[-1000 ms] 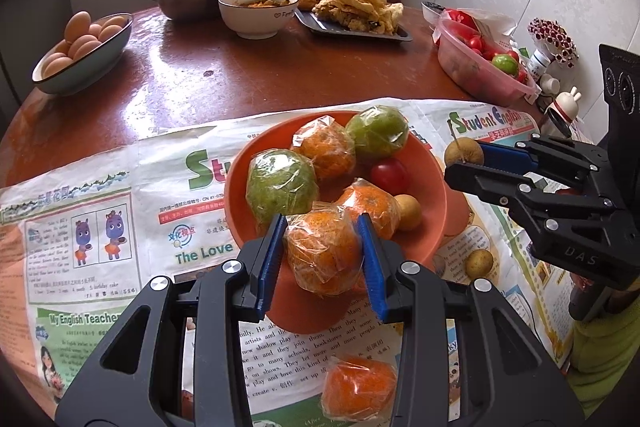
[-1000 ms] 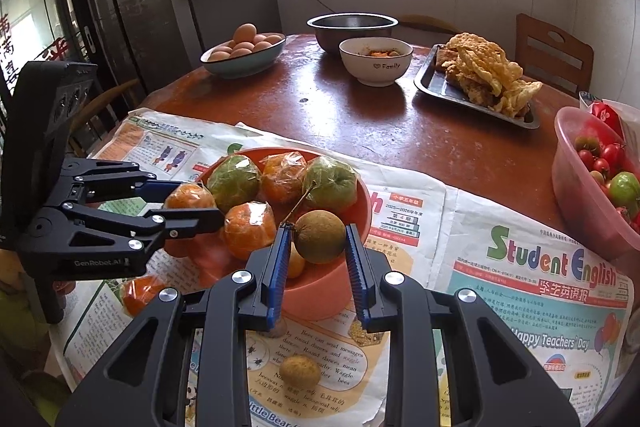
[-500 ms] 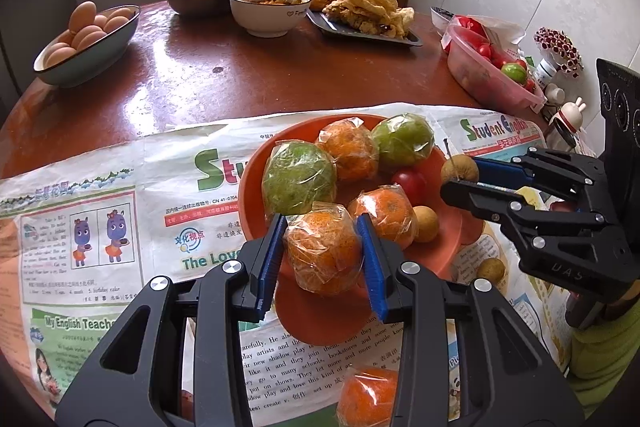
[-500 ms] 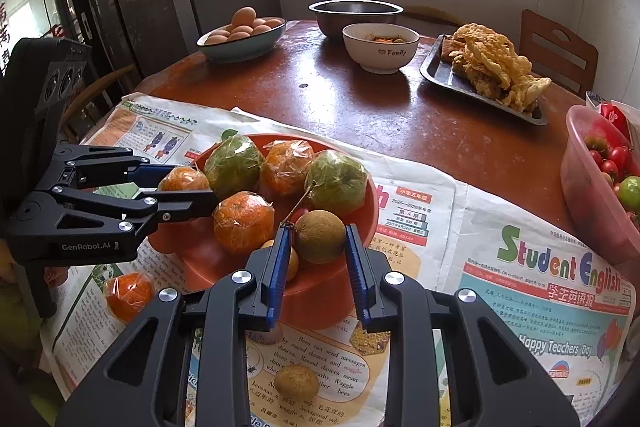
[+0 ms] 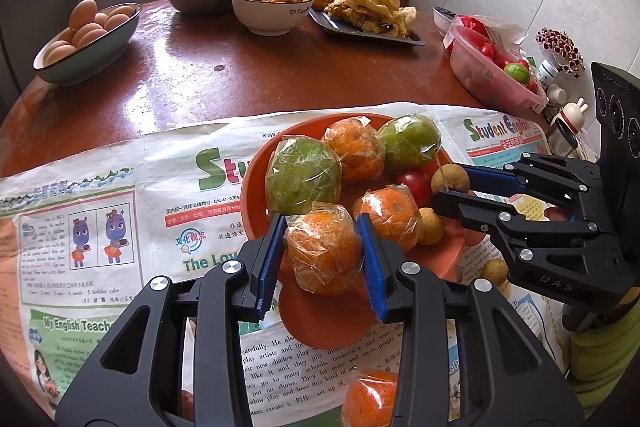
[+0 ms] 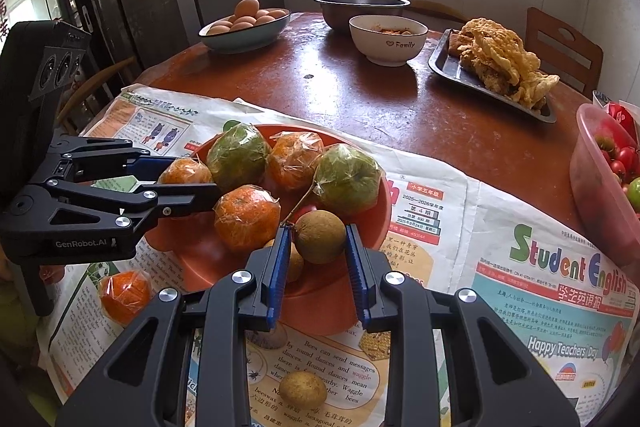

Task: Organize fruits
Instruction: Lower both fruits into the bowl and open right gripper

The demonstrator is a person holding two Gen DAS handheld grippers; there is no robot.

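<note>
Kitchen corner, round red-brown table [image 5: 248, 75] with newspaper [image 5: 120, 211] spread over the near edge, presumably as a liner for the fruit.

Left wrist view: left gripper [image 5: 323, 251] clamped on a plastic-wrapped orange [image 5: 324, 251], blue pads pressed on both sides, held just above the near rim of the orange plate [image 5: 256, 195]. Looks like a carry toward the plate, release not yet made. Already on the plate: two green wrapped fruits, two more wrapped oranges, a red tomato, a small brown longan. Another wrapped orange [image 5: 368, 401] off the plate on the newspaper at the near edge, likely next. Right gripper [image 5: 450, 189] reaching in over the plate's right rim, closed on a longan [image 5: 450, 179]. Egg bowl [image 5: 86, 43] at the far left edge, not part of this.

Right wrist view: right gripper [image 6: 316, 243] pinching the stemmed longan [image 6: 320, 237] between its pads, over the plate's [image 6: 376, 223] near rim, seemingly for a drop into the gap beside the oranges. Left gripper [image 6: 188, 183] entering from the left with its orange [image 6: 185, 171] above the plate's left rim. Loose longan [image 6: 303, 389] on the newspaper at the near edge, loose wrapped orange [image 6: 125, 293] near the left edge. Pink tub of tomatoes [image 6: 604, 183] at the right edge.
</note>
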